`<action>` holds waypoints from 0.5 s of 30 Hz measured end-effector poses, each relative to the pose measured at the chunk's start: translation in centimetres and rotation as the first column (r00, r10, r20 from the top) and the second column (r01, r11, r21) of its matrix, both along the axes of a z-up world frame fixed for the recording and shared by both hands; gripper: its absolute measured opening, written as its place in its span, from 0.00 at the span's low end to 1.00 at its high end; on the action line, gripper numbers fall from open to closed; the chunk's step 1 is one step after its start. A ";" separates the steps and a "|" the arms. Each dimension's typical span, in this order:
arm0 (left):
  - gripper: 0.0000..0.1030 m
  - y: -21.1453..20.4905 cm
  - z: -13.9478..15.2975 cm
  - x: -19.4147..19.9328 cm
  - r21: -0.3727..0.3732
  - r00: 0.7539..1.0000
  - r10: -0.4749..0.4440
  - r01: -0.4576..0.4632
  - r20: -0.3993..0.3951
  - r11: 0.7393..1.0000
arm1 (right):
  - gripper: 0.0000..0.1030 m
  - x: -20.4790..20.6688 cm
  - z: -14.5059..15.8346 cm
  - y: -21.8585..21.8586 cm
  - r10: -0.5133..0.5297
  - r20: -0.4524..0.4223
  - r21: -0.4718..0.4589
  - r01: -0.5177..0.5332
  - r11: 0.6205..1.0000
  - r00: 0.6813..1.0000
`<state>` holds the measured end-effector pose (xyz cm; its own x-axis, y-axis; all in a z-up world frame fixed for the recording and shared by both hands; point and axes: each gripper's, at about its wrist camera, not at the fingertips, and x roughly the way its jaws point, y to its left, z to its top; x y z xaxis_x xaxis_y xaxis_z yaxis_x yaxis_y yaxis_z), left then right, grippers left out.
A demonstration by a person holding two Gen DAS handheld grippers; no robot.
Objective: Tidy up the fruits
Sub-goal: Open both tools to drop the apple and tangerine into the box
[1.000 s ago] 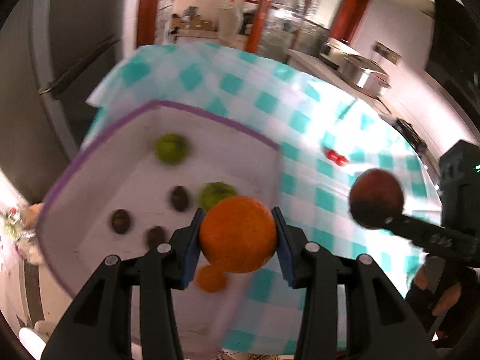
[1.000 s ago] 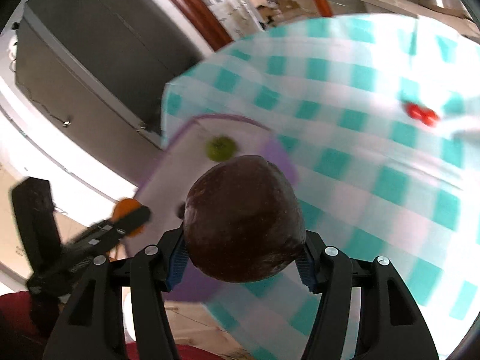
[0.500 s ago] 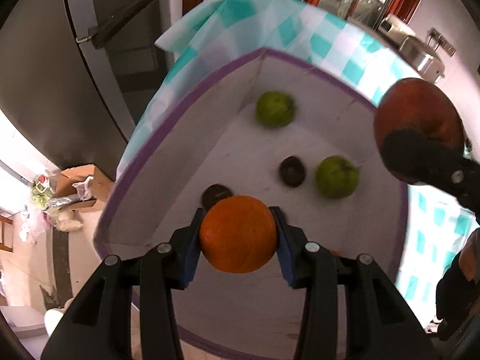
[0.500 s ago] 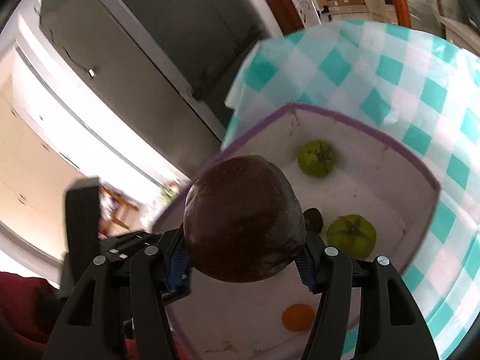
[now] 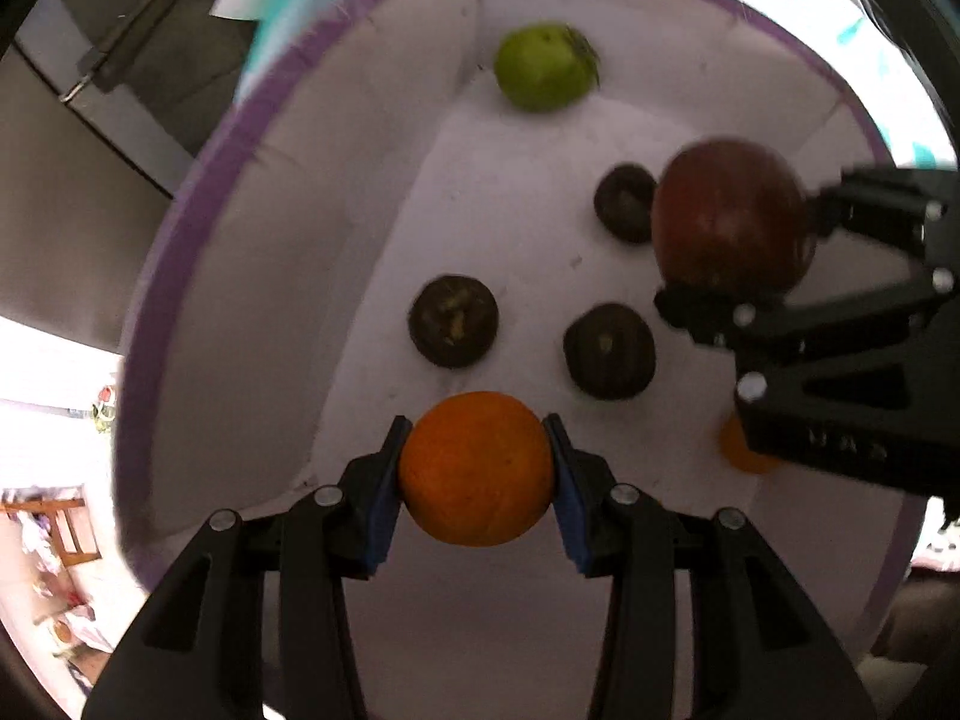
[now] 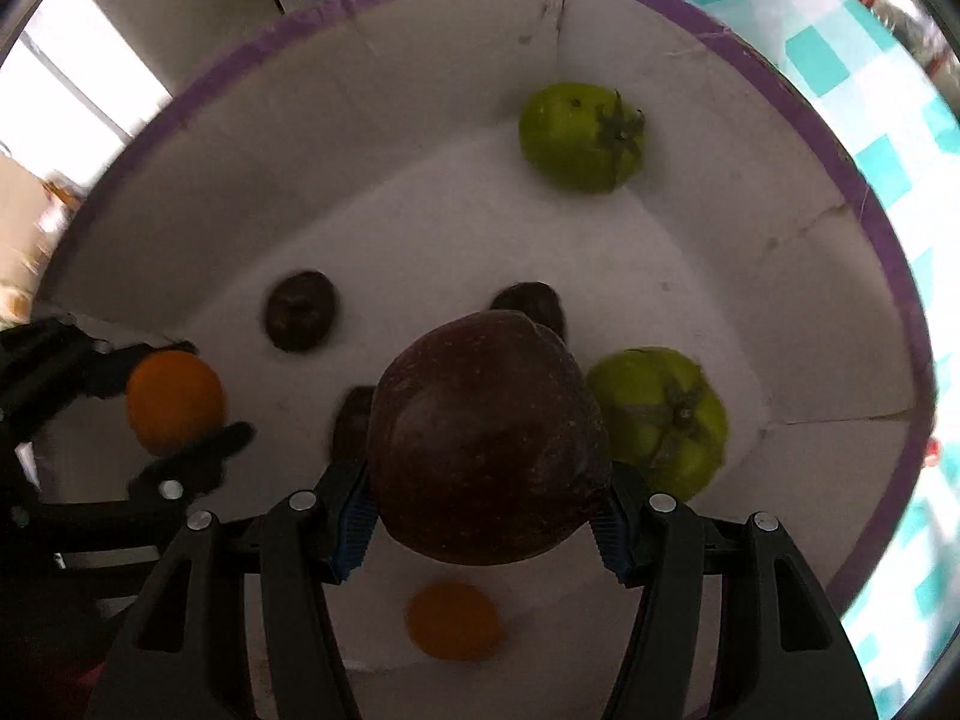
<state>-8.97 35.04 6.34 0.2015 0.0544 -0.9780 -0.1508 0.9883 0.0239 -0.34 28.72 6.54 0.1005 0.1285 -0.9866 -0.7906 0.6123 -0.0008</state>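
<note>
Our left gripper (image 5: 477,468) clamps an orange (image 5: 476,468); our right gripper (image 6: 483,525) clamps a dark red apple (image 6: 487,444), both held inside the purple-rimmed white box (image 6: 750,75) above green tomatoes (image 6: 579,137).

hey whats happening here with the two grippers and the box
A person is putting fruit into a white box with a purple rim. The left gripper is clamped on an orange, and the right gripper is clamped on a dark red apple; both are held over the box's inside. Already lying in the box are two green fruits, three small dark fruits and a smaller orange fruit.
</note>
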 end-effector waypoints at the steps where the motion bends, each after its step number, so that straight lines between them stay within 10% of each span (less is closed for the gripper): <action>1: 0.43 0.0 -0.1 0.0 0.000 1.000 -0.007 0.007 -0.004 1.000 | 0.57 -0.1 -0.3 0.2 0.005 -0.005 -0.022 -0.005 1.000 1.000; 7: 0.44 0.5 -0.2 0.0 -0.016 1.000 -0.016 0.016 -0.005 1.000 | 0.58 0.7 -0.7 -0.2 -0.040 -0.051 -0.027 0.039 0.999 0.998; 15: 0.78 0.2 1.1 -0.9 -0.011 0.998 -0.020 0.021 0.056 1.000 | 0.78 0.7 1.3 -1.3 -0.075 0.024 0.050 0.073 0.996 0.997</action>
<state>-9.86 35.28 7.41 0.2564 0.0382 -0.9658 -0.1314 0.9913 0.0044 0.39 27.40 7.89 0.1366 0.1683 -0.9762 -0.7433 0.6689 0.0113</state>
